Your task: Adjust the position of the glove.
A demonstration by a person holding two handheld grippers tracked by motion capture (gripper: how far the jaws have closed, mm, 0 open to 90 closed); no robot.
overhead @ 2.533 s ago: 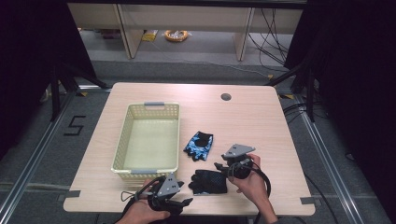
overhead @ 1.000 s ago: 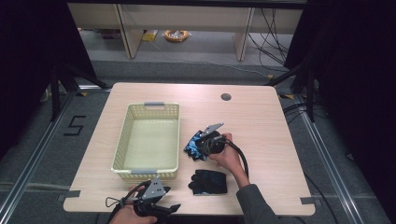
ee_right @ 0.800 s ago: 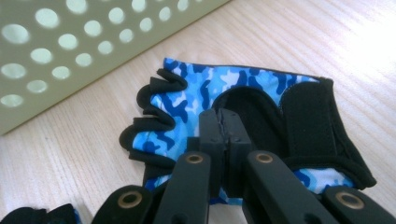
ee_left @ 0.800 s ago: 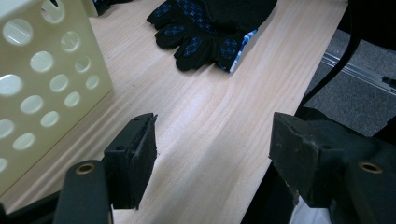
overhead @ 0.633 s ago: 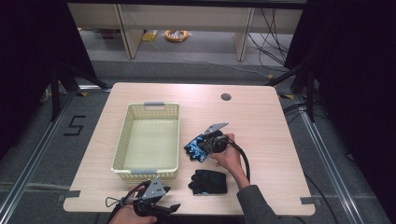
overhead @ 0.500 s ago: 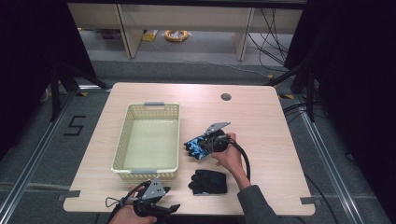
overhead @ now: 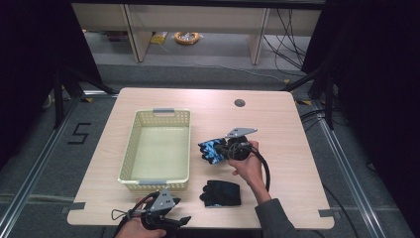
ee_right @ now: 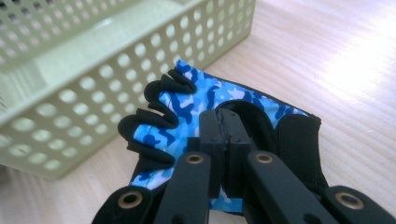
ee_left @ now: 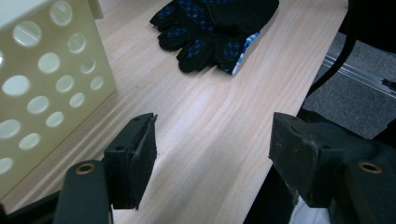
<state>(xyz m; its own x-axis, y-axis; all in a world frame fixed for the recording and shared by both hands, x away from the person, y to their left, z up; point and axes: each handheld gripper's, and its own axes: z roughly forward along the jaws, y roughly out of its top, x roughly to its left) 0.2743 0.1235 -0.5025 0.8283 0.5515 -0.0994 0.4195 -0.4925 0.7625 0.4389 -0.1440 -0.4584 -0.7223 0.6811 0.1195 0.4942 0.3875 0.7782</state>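
Right tool (overhead: 224, 150) pinching blue camo glove (overhead: 212, 150), jaws pressed together on fabric near the cuff, having just been closing on it. In right gripper view, same tool (ee_right: 224, 122) clamped on glove (ee_right: 205, 107), black fingertips of the glove pointing toward the basket wall (ee_right: 93, 93). Glove just right of the basket (overhead: 157, 184), near its right wall, not inside; whether lifted clear of the tabletop (overhead: 277, 119) or touching it, cannot tell. Glove at the tool's tip, hanging off the jaws toward the basket.

Left tool (overhead: 179, 221) spread, nothing between jaws, at the near edge of the tabletop below the basket's front corner. In left gripper view, left tool (ee_left: 212, 144) open over bare wood, basket corner (ee_left: 51, 79) to its left, black glove (ee_left: 210, 28) farther ahead, well apart from the jaws.

Black glove (overhead: 222, 193) flat on tabletop, near the front edge, between the two tools, below the blue glove.
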